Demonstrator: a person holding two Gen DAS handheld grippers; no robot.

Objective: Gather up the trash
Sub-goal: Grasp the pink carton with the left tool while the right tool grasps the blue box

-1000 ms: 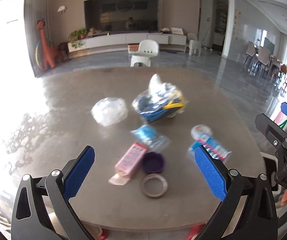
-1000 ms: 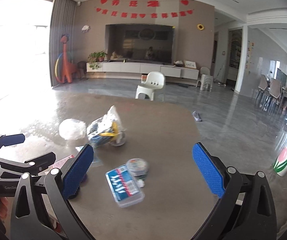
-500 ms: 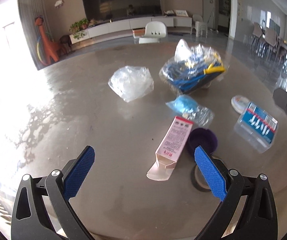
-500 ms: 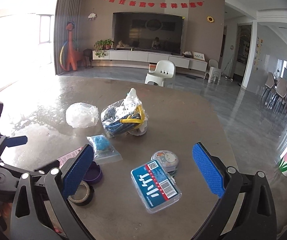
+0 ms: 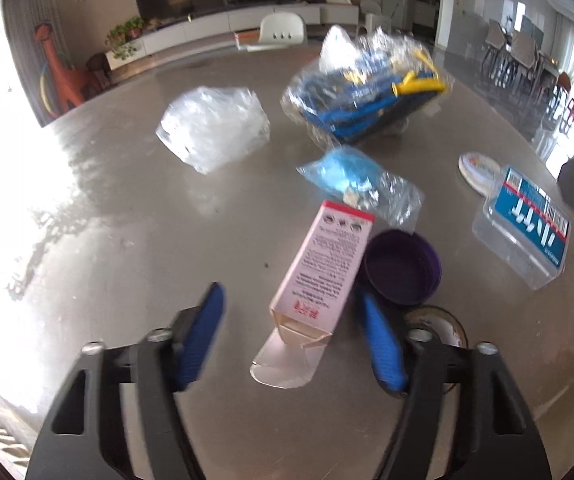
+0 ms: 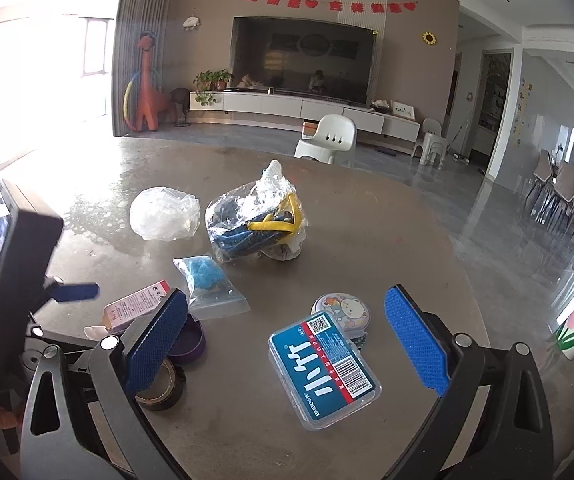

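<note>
Trash lies on a round grey table [image 5: 107, 240]. A pink carton [image 5: 321, 268] lies on its side with its open flap between the jaws of my left gripper [image 5: 291, 332], which is open and narrowing around it. Beside the carton are a purple lid [image 5: 403, 266] and a tape roll [image 5: 439, 322]. My right gripper [image 6: 287, 344] is open and empty above a blue plastic box [image 6: 325, 364] and a round sticker tin [image 6: 341, 314]. The left gripper [image 6: 75, 292] also shows at the left of the right wrist view.
Further back lie a crumpled clear bag [image 5: 215, 128], a bag of blue and yellow items [image 5: 367, 92] and a small zip bag with blue stuff [image 5: 359, 184]. A white chair [image 6: 329, 138] stands beyond the table. The table edge runs near my right gripper.
My left gripper has moved forward and down to the pink carton and its jaws have narrowed around it. My right gripper has moved closer to the blue box.
</note>
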